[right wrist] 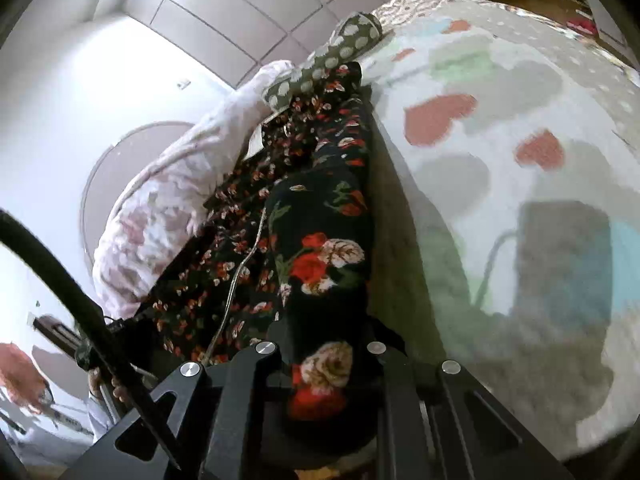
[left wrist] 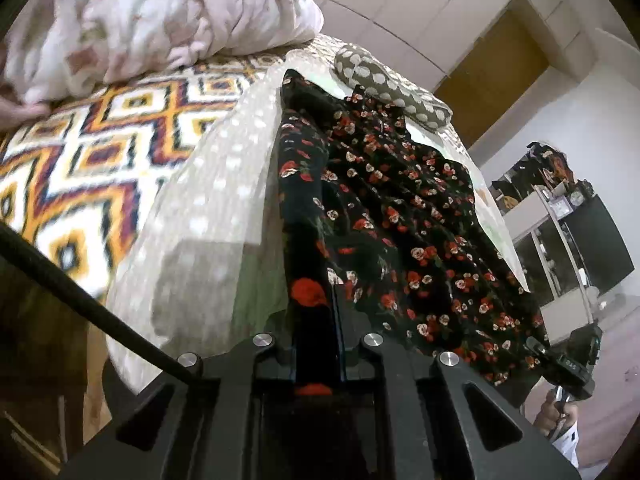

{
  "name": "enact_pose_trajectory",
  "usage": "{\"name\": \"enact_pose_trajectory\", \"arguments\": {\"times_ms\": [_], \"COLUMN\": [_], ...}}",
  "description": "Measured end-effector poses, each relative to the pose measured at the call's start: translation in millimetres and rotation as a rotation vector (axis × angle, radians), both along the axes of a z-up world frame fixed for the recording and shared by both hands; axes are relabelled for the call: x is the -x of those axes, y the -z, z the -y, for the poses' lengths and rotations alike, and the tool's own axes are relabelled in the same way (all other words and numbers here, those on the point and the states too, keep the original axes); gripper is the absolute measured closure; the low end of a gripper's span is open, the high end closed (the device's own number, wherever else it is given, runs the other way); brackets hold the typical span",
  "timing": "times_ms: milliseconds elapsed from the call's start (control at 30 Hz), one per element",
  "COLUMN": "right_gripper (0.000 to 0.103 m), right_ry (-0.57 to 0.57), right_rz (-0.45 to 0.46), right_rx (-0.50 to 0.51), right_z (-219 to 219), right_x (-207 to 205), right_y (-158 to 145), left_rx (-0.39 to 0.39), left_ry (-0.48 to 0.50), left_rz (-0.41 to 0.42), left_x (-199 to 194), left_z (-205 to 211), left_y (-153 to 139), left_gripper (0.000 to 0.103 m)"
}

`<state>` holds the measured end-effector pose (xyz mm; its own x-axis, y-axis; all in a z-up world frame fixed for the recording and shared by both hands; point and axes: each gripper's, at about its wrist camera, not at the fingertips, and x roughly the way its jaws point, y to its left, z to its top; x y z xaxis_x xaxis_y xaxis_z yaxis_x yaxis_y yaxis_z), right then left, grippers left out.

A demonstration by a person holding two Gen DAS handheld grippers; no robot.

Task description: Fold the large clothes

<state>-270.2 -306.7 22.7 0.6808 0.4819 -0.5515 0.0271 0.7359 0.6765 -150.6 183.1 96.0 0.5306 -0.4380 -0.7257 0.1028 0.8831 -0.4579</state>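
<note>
Both the left gripper point(left wrist: 316, 344) and right gripper point(right wrist: 324, 360) have fingers clamped on the floral garment point(left wrist: 400, 208), whose long axis runs straight ahead of each across the bed point(left wrist: 208, 200).

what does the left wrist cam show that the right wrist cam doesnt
Left wrist only: the geometric orange-patterned blanket, a wooden door, dark cluttered shelves and the right gripper at the garment's far corner.

Right wrist only: the heart-print bedsheet and a thin pale cord lying on the garment.

Both: the black floral garment clamped in each view's own gripper (left gripper), the pink floral comforter and the polka-dot pillow.
</note>
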Motion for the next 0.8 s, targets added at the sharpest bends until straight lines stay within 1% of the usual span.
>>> {"name": "enact_pose_trajectory", "arguments": {"times_ms": [100, 167, 233, 333, 400, 467, 500, 567, 600, 633, 700, 733, 767, 800], "right_gripper": [0.089, 0.089, 0.089, 0.089, 0.089, 0.089, 0.089, 0.089, 0.089, 0.089, 0.089, 0.089, 0.089, 0.089], "right_ry": [-0.034, -0.05, -0.063, -0.099, -0.123, -0.134, -0.136, -0.122, -0.115, -0.109, -0.086, -0.075, -0.059, -0.054], "right_rz": [-0.034, -0.056, -0.062, -0.039, -0.005, 0.025, 0.042, 0.073, 0.089, 0.099, 0.118, 0.119, 0.112, 0.103], "right_rx": [-0.009, -0.009, -0.016, -0.029, -0.033, -0.05, -0.062, -0.072, -0.078, -0.081, -0.075, -0.078, -0.098, -0.107], "right_z": [-1.8, -6.1, -8.3, -11.6, -13.7, -13.3, -11.8, -6.8, -3.8, -0.5, 3.8, 5.5, 9.2, 11.2], "right_x": [21.7, 28.6, 25.2, 9.3, -1.8, -14.5, -23.5, -43.2, -55.2, -64.8, -95.1, -110.2, -133.0, -147.3], "right_y": [9.2, 16.0, 16.0, 1.8, -13.9, -28.2, -36.7, -53.5, -61.6, -67.9, -82.0, -86.3, -89.8, -91.4], "left_rx": [-0.015, -0.006, 0.011, 0.019, 0.038, 0.065, 0.068, 0.096, 0.103, 0.11, 0.126, 0.135, 0.13, 0.12], "left_ry": [-0.004, -0.008, -0.014, -0.015, -0.018, -0.037, -0.051, -0.084, -0.096, -0.11, -0.12, -0.122, -0.123, -0.123], "left_rz": [-0.017, -0.036, -0.047, -0.03, -0.022, -0.011, -0.007, 0.006, 0.015, 0.028, 0.034, 0.024, 0.018, 0.018], "left_x": [19.5, 20.2, 15.7, 4.8, -5.8, -25.2, -32.2, -61.4, -71.4, -88.8, -119.6, -139.8, -151.4, -158.2], "left_z": [-2.3, -4.8, -7.2, -5.1, -5.7, -8.1, -8.0, -11.5, -13.3, -13.6, -11.8, -8.2, -4.2, -0.8], "left_y": [12.2, 18.8, 18.4, 6.1, -2.2, -14.0, -18.9, -33.6, -38.6, -45.8, -52.8, -53.6, -53.6, -53.6], "left_gripper": [0.091, 0.091, 0.091, 0.091, 0.09, 0.092, 0.094, 0.097, 0.1, 0.1, 0.1, 0.1, 0.1, 0.1]}}
